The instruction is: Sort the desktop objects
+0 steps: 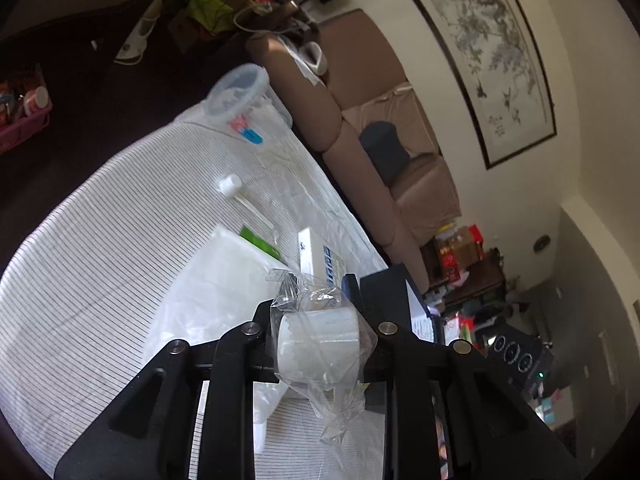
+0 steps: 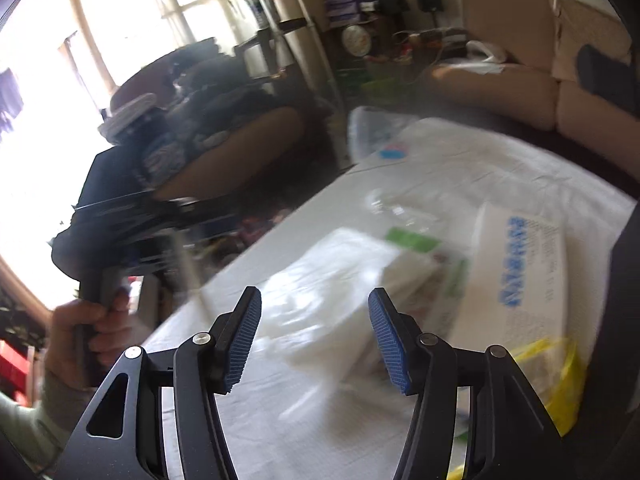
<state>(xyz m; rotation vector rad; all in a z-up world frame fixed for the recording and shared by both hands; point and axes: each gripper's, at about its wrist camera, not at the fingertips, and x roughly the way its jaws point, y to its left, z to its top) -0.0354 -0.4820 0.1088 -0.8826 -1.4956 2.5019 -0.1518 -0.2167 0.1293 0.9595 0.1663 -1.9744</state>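
In the left wrist view my left gripper (image 1: 316, 300) is shut on a small white cylinder wrapped in clear plastic (image 1: 320, 340), held above the striped tablecloth (image 1: 100, 240). Beyond it lie a white tissue pack (image 1: 224, 276), a white box with blue print (image 1: 316, 256), a small white-capped tube (image 1: 230, 185) and a clear lidded tub (image 1: 240, 92). In the blurred right wrist view my right gripper (image 2: 315, 312) stands open, nothing between its blue pads (image 2: 242, 340), over the tissue pack (image 2: 340, 280). The white box with blue print (image 2: 520, 264) lies to the right.
A brown sofa (image 1: 360, 120) runs along the table's far side. A hand (image 2: 92, 332) grips the other gripper's handle at the left of the right wrist view. A yellow-edged bag (image 2: 560, 380) lies at the right. A chair piled with clothes (image 2: 200, 120) stands beyond the table edge.
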